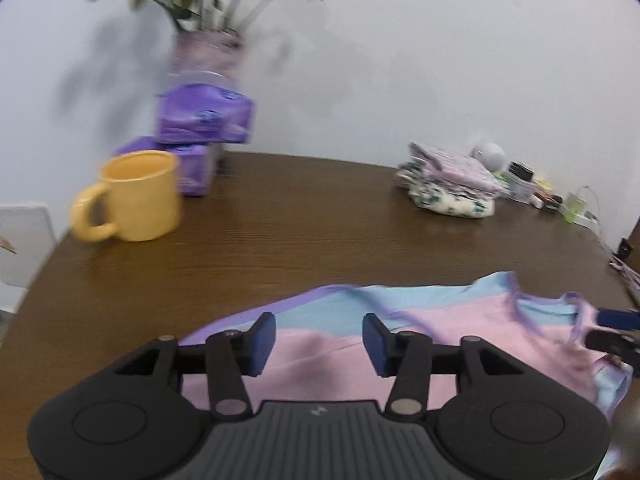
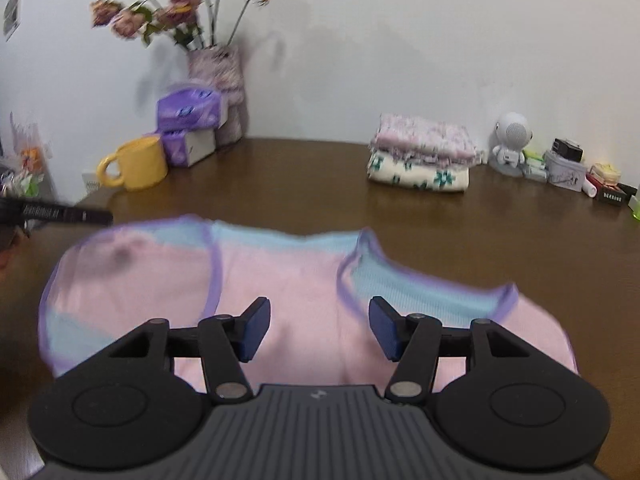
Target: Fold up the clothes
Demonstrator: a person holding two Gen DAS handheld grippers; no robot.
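**Both tongs open above a pink and blue garment on the desk**

A small garment (image 2: 280, 280) in pink and light blue, with purple trim along its edges, is lying spread on the near part of the brown wooden desk (image 2: 400, 208). It is looking like a sleeveless top, but the pictures are blurred, so this is perhaps not exact.

The left tongs (image 1: 319, 344) are hovering over the pink part of the garment, near its left end, and the jaws are standing wide apart with nothing between them. One blue pad (image 1: 262, 342) is showing clearly on the left finger. The right tongs (image 2: 317, 328) are hanging over the middle of the pink cloth, and they are also wide apart and holding nothing. In the left wrist view, the tips of the right tongs are appearing at the right edge, just beside the purple-trimmed opening of the garment.

Farther back on the desk, a stack of folded clothes (image 2: 422, 158) is resting near the wall: a pink flowered piece is lying on a cream piece with green flowers. At the left, a yellow mug (image 1: 136, 196) is standing just beside two stacked purple tissue packs (image 1: 204, 118). Behind them a vase with pink flowers (image 2: 218, 76) is standing against the wall. A small white robot figure (image 2: 510, 144) and some small boxes are sitting to the right of the folded stack.
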